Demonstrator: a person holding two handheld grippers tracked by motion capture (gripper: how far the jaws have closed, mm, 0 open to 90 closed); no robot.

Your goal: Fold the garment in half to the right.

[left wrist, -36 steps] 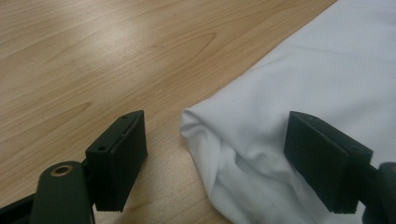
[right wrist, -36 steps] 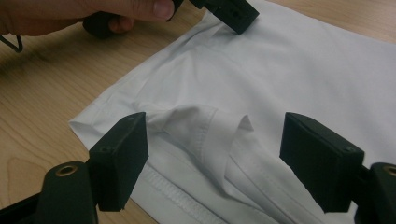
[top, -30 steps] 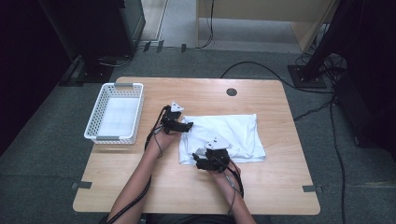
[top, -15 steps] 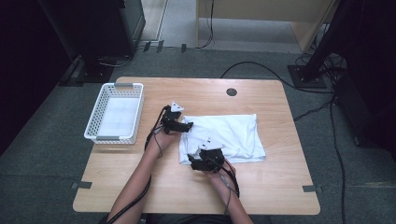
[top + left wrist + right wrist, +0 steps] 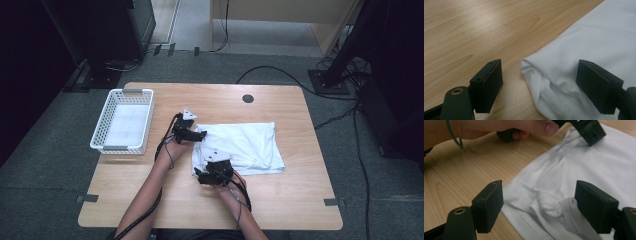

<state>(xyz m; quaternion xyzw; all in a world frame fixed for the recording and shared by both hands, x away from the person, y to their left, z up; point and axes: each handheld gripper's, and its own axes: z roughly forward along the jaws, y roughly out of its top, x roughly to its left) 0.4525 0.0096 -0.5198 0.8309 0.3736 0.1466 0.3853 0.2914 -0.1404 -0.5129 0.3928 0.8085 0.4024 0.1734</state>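
The wooden bench is flat and smooth, with pale grain. On its middle lies the white cloth, soft, thin and folded into a rough square (its near-left corner is bunched, with a stitched hem). A white plastic basket with holes sits to the left. The left gripper is at the cloth's far-left corner and the right gripper at the near-left corner, both open and holding nothing. If a gripper pinches just one thin layer, the fold could fall apart.

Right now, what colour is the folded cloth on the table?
White, plain; the soft folded cloth shows best in the right gripper view.
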